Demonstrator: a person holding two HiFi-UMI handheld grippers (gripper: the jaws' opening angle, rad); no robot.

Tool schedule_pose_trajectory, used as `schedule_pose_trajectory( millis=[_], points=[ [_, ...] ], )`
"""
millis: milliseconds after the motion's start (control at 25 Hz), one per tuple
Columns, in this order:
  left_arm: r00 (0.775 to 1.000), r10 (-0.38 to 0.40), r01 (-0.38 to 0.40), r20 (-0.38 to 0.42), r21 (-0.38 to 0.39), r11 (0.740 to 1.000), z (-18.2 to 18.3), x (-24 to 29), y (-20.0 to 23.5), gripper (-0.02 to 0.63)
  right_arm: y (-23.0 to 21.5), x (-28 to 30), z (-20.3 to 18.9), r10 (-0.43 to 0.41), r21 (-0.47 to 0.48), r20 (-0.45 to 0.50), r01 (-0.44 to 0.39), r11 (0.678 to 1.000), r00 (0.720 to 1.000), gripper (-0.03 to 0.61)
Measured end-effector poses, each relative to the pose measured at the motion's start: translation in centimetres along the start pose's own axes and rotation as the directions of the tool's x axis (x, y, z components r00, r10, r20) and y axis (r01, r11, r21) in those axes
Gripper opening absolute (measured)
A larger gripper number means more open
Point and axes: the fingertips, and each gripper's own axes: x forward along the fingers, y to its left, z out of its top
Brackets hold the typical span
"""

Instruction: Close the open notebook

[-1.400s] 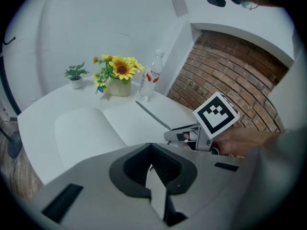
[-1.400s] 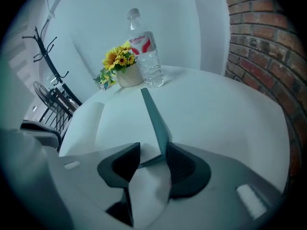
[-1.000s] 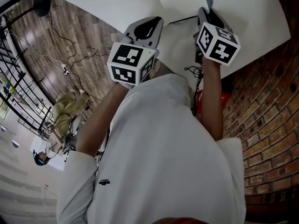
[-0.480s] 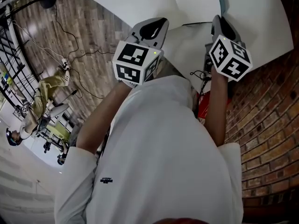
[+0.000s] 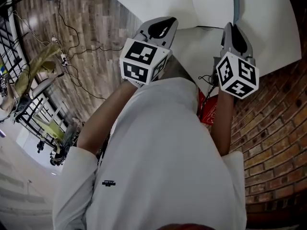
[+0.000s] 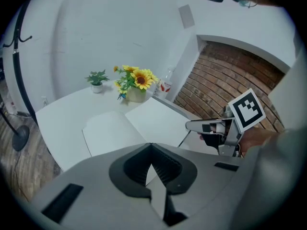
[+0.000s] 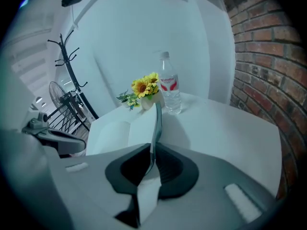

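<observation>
White counter fills the corner beside a brick wall, and the notebook lies open on it near the person's edge, blank pages up. Behind it stand a pot of sunflowers, a small green plant and a water bottle. All three are well clear of the pages, so nothing seems to block a leaf swinging over.

The right tongs have just been closing and now grasp the notebook's right-hand leaf by its near edge. That leaf stands about upright above the spine, which suggests the fold is partly made and the leaf is to be carried over onto the left page. The left tongs hang above the notebook's near edge, clenched on nothing, probably waiting to steady the book or press it flat.

The bottle's red label carries writing too small to read. The marker cubes show only black-and-white squares, and a small dark logo on the person's shirt cannot be made out.
</observation>
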Motion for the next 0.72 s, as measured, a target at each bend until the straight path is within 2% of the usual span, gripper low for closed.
schedule_pose_trajectory(
  millis=[360,720],
  points=[
    [1.0,0.013,-0.013,0.019,-0.014,1.0,-0.3,-1.6,0.4,0.009,3.0,-1.9,0.7,0.038,-0.131,0.046,-0.032,0.991,0.998,0.044],
    [0.999,0.034,-0.032,0.035,-0.042,0.999,-0.6,-2.9,2.1,0.009,9.3,-2.8,0.8,0.148,-0.266,0.043,-0.132,0.955,0.988,0.044]
  ],
)
